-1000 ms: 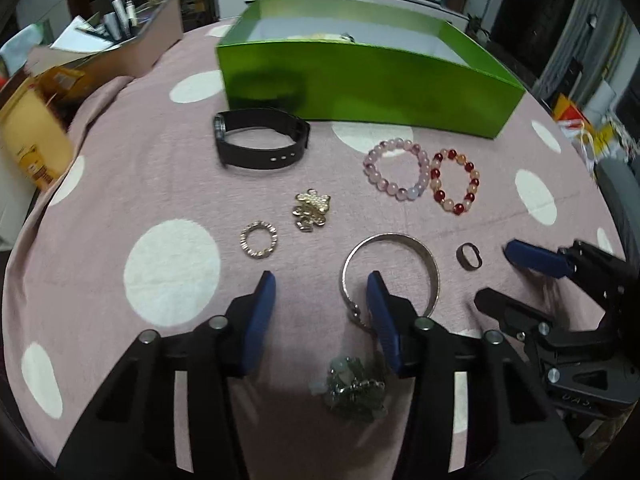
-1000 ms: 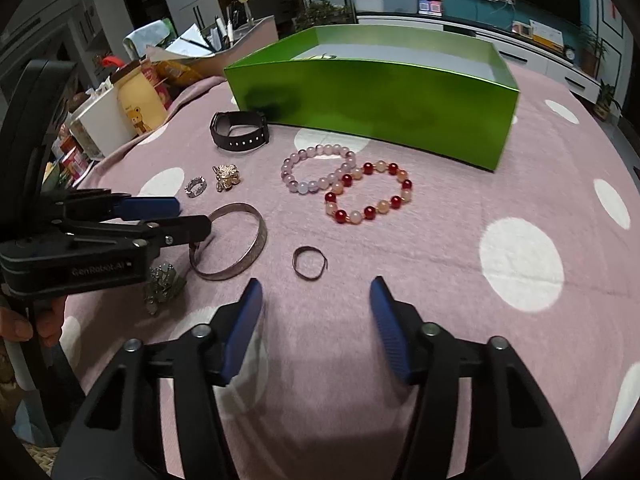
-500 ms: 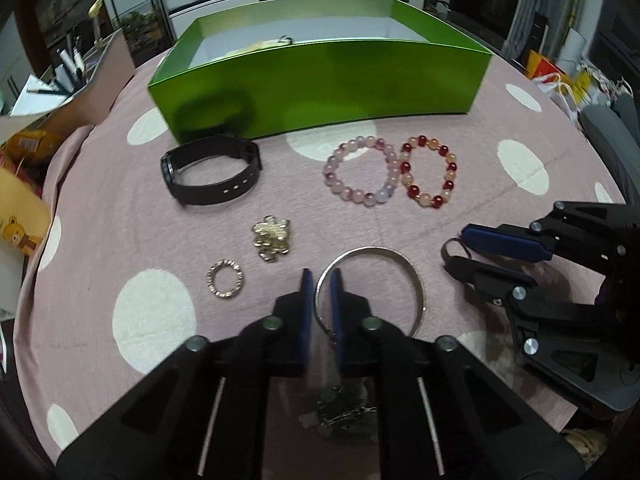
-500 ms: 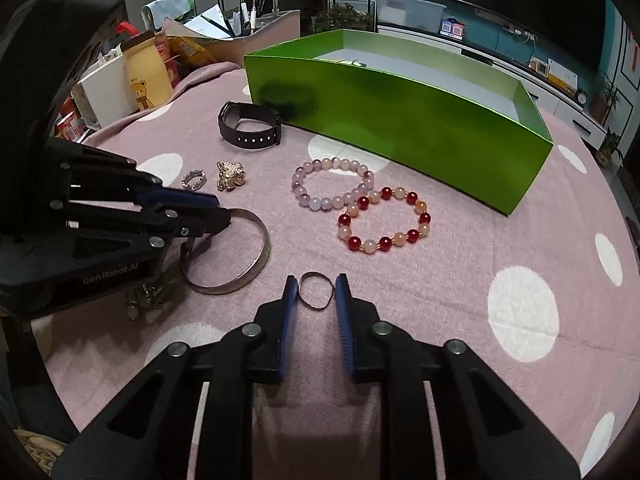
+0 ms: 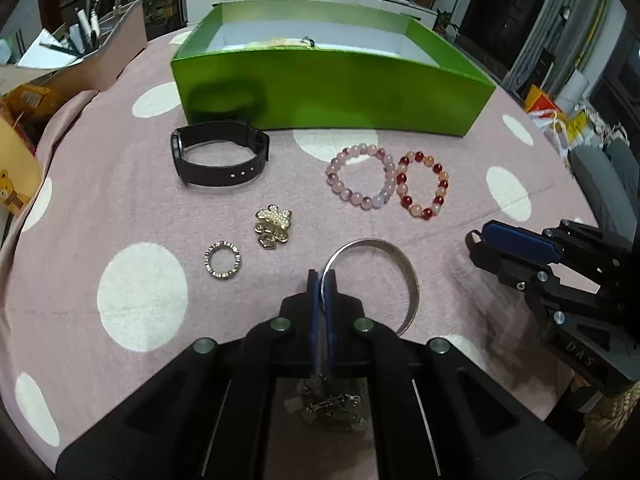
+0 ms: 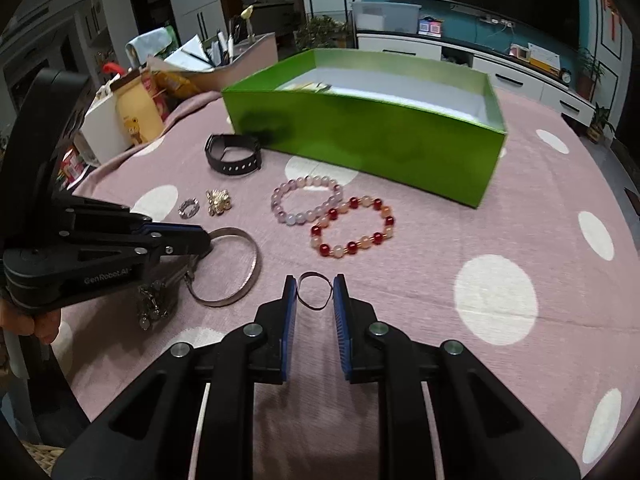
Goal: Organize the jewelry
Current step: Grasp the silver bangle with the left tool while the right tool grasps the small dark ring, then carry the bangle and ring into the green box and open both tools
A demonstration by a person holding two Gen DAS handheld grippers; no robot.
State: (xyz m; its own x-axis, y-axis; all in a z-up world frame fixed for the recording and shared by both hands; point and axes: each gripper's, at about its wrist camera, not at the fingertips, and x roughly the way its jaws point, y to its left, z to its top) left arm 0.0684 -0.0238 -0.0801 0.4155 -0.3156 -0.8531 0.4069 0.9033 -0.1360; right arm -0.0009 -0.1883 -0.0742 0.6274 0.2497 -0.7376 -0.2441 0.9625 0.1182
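Observation:
My left gripper [image 5: 321,280] is shut on the rim of a silver bangle [image 5: 404,268], which also shows in the right wrist view [image 6: 244,276]. My right gripper [image 6: 315,286] is closed around a small dark ring [image 6: 316,291], its pads touching both sides; in the left wrist view the ring [image 5: 473,236] sits at its tips. On the pink dotted cloth lie a black watch band [image 5: 220,156], a gold pearl brooch [image 5: 274,224], a sparkly ring [image 5: 223,260], a pink bead bracelet [image 5: 360,182] and a red bead bracelet [image 5: 422,184]. A green box [image 5: 328,92] stands behind them.
A chain trinket [image 5: 332,404] lies under my left gripper. A pen holder box [image 5: 100,56] and snack packs [image 6: 136,116] stand at the table's left edge. A chair [image 5: 608,184] is off the right side.
Both grippers closed: the left onto the bangle's rim, the right around the small dark ring. Both views now sit a little higher over the cloth.

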